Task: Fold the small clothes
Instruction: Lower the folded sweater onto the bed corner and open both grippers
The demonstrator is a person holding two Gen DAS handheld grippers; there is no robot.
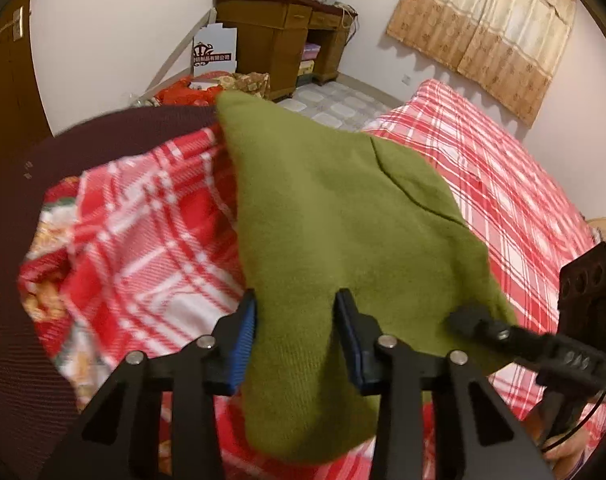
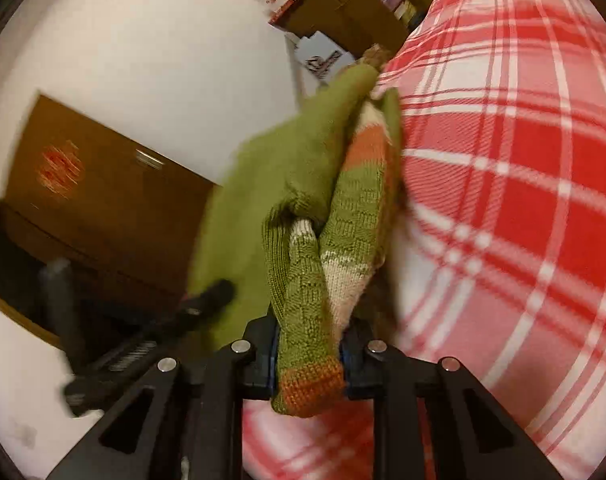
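A green knitted sweater point(image 1: 323, 208) is lifted above the red and white plaid bedspread point(image 1: 483, 168). My left gripper point(image 1: 297, 312) is shut on a fold of its lower edge, and the cloth fills the gap between the blue pads. One black finger point(image 1: 475, 322) of the right gripper touches the sweater's right edge. In the right wrist view my right gripper point(image 2: 311, 344) is shut on a bunched green sleeve with an orange cuff point(image 2: 311, 384). Cream and orange stripes point(image 2: 363, 152) show in the folds.
A dark maroon rounded bed end point(image 1: 103, 128) lies at the left. Beyond the bed are a tiled floor point(image 1: 335, 104), a wooden desk point(image 1: 287, 40) piled with boxes, and a beige curtain point(image 1: 483, 28). A brown door point(image 2: 103, 184) shows in the right wrist view.
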